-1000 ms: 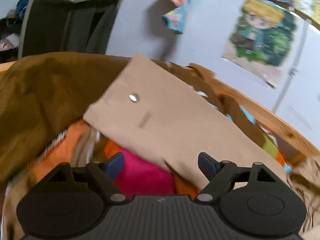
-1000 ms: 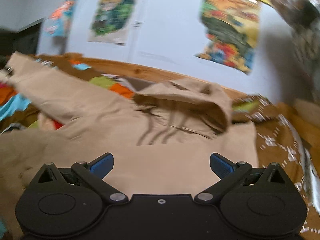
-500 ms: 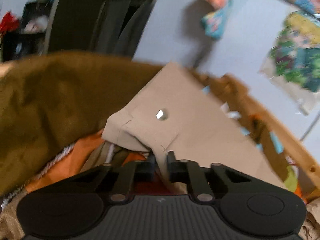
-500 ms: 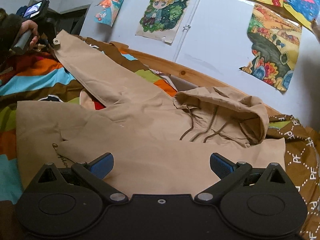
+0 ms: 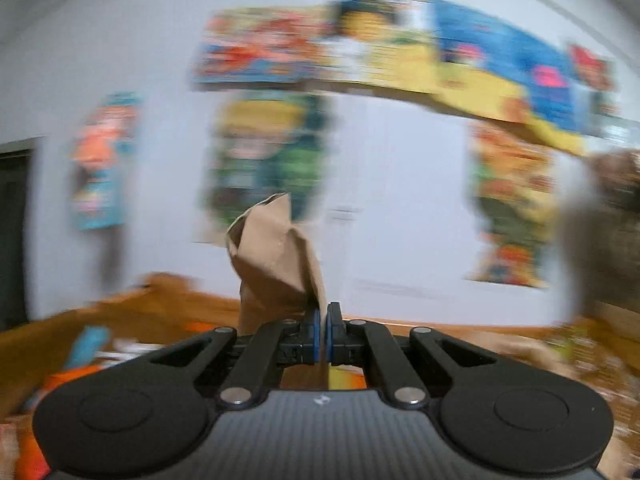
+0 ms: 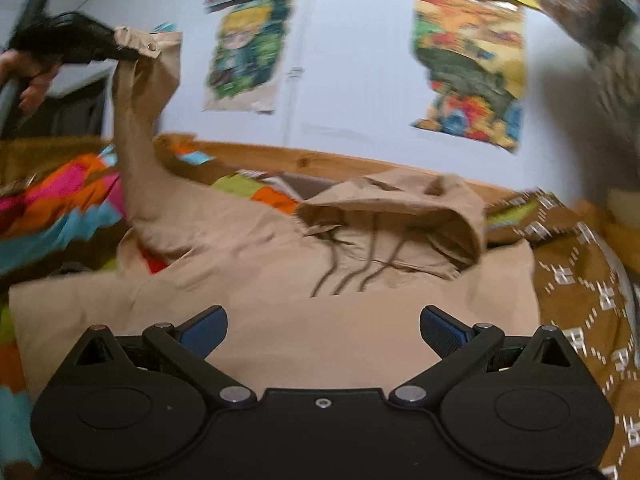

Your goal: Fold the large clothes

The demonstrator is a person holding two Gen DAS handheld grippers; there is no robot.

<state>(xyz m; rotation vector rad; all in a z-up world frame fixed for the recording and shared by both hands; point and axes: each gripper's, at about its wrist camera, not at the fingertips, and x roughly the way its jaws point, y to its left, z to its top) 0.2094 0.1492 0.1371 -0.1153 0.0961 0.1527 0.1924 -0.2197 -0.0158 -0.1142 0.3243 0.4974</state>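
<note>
On bed, tan hoodie [image 6: 280, 300], sleeve cuff [image 5: 276, 256] clamped in left gripper [image 5: 322, 336]

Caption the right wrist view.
Open right gripper above flat tan hooded jacket; left gripper lifts its sleeve cuff.

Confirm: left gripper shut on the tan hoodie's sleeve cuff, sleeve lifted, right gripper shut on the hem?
Not quite. The right gripper is open, hovering over the hoodie body, per the right wrist view. The left gripper is indeed shut on the lifted sleeve cuff.
</note>
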